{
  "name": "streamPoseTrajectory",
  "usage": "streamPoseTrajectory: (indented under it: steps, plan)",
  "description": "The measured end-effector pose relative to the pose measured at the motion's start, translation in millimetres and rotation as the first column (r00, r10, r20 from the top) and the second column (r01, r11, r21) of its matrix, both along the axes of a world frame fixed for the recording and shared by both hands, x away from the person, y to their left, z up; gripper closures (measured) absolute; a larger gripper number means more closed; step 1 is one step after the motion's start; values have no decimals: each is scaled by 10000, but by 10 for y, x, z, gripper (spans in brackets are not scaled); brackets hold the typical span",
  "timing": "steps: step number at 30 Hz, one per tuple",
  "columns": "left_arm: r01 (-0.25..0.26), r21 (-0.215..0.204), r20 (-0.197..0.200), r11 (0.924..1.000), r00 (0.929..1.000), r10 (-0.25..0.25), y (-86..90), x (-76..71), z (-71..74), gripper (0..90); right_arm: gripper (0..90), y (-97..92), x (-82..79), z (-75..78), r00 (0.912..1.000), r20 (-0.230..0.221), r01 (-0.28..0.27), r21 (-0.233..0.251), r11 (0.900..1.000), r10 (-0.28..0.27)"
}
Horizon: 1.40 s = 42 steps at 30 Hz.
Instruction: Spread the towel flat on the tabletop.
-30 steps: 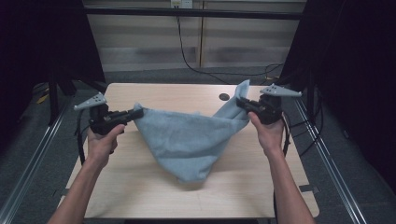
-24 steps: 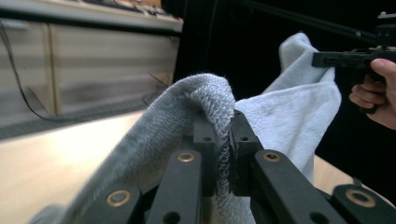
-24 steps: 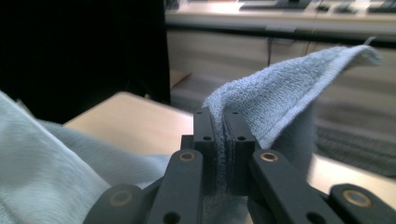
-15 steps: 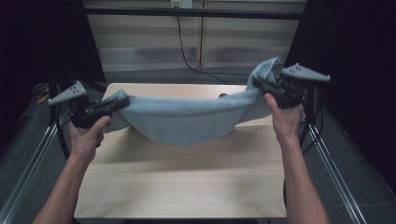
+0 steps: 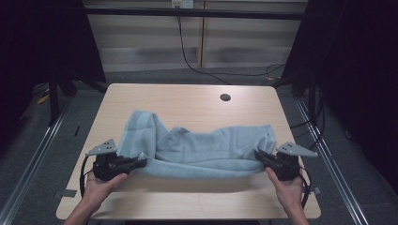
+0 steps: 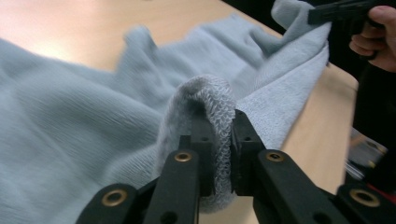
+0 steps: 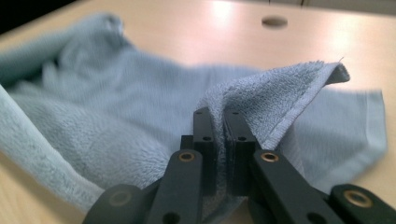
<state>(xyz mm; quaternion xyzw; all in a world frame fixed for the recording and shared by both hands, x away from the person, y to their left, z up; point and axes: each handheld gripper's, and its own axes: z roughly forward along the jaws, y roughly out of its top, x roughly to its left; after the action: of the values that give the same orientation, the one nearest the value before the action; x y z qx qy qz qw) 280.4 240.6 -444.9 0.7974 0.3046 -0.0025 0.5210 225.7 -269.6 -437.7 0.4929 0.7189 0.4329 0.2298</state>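
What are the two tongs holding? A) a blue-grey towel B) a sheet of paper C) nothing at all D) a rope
A: the left tongs and the right tongs each pinch a fold of the blue-grey towel, which lies spread between them on the wooden table.

A light wooden table (image 5: pixel 187 101) with rounded corners stands on a grey floor (image 5: pixel 42 140); a round cable hole (image 5: pixel 225 97) sits near its far right edge. Metal rails (image 5: pixel 28 164) run along the floor on the left and right. Beyond the far edge a pale panelled wall (image 5: pixel 155 42) carries a black cable (image 5: pixel 187 56) hanging down to the floor. Dark curtains (image 5: pixel 356 70) close in both sides. Light glares softly off the tabletop.
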Motion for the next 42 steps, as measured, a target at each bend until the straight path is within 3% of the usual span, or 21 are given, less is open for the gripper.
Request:
streamPoseTrajectory:
  steps: [2,4,6,11,14,16,18,20,23,25,27,32,35,38,41,42]
  plan:
    - [241,-18,-309,9997,9992,-241,-6,-10,-13,750,831,-37,-111,-83,9992,-348,-168,476,9987,185]
    - [193,-76,-159,9998,9997,-194,11,-24,12,706,800,-55,-198,-138,9988,-461,-144,226,9996,154]
    - [164,-265,-52,9995,9999,-165,47,-20,74,673,763,-97,-260,-146,9986,-497,-128,493,9987,152]
    - [-187,-661,38,9976,9998,190,121,21,171,553,642,-141,-337,6,10000,51,-27,719,9974,24]
    - [-266,-765,90,9967,9996,273,126,85,193,539,601,-157,-321,94,9994,334,89,805,9967,-116]
    - [-352,-492,117,9982,9993,358,91,178,164,541,596,-153,-281,110,9996,280,-11,921,9958,-15]
    - [-575,94,40,9983,9983,575,2,292,92,541,589,-104,-215,76,9997,129,-216,875,9959,206]
    - [-450,148,-282,9989,9986,455,-106,410,-10,543,574,-11,-134,-10,9983,-214,-517,799,9955,536]
    - [-389,766,-311,9963,9987,413,-256,555,-163,547,538,174,-20,-184,9896,-951,-1038,508,9933,1083]
    - [-432,1262,-246,9911,9986,466,-322,619,-273,556,508,280,32,-289,9801,-1355,-1416,356,9893,1452]
    - [-351,1451,-449,9888,9981,420,-355,648,-374,581,477,371,62,-370,9699,-1752,-1669,272,9856,1691]
    - [-196,2483,-227,9685,9994,261,-391,586,-507,766,425,489,46,-473,9526,-2154,-2175,115,9760,2148]
    - [-214,2475,-230,9687,9993,279,-374,560,-535,832,406,517,-1,-490,9497,-2260,-2182,186,9757,2166]
    - [-163,2533,-216,9672,9995,225,-371,519,-537,859,387,590,-30,-570,9430,-2712,-2155,-559,9749,1929]
    - [-103,2416,-299,9703,9994,180,-353,484,-543,864,410,657,-35,-592,9540,-2452,-2090,-1315,9690,1725]
    - [-69,2373,-367,9714,9992,161,-342,475,-542,864,413,690,-24,-597,9589,-2284,-2099,-1717,9625,1684]
